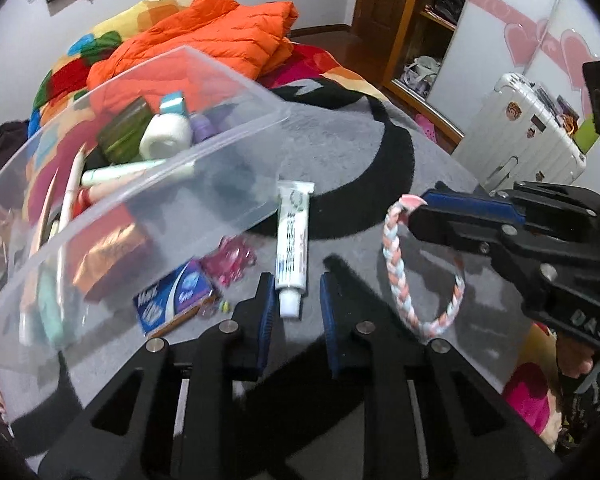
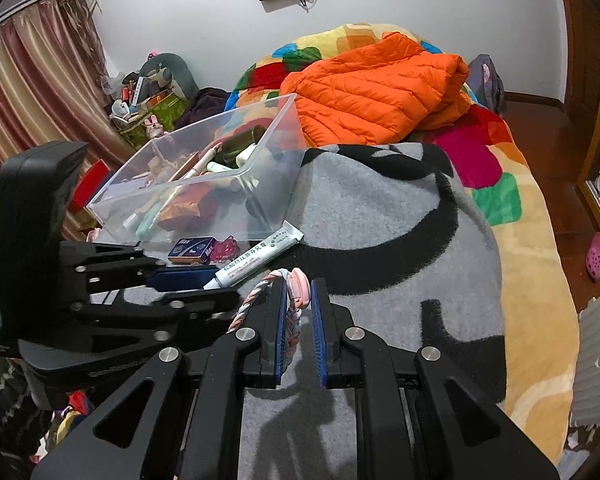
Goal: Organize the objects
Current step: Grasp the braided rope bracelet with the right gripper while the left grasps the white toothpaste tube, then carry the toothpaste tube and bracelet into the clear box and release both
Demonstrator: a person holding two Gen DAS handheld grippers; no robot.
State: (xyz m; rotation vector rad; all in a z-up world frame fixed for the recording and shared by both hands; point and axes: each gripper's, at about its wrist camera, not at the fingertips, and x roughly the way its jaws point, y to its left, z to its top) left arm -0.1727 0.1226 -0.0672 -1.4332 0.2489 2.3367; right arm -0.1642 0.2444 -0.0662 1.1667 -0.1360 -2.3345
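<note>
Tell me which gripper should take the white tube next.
Left. The left gripper is open with the white tube cap already between its fingers. The right gripper is busy around the braided headband, so it is likely less free.

The left gripper (image 1: 298, 304) sits low, fingers pointing forward, blue pads apart with a clear gap between them and nothing in the gap. The right gripper (image 2: 299, 332) reaches in from the right side, angled across in front of the left one. Its jaws stand parted, though seen from the left wrist camera the tips (image 1: 420, 210) look pinched close. A bare hand (image 1: 576, 360) shows behind the right gripper's handle.
</note>
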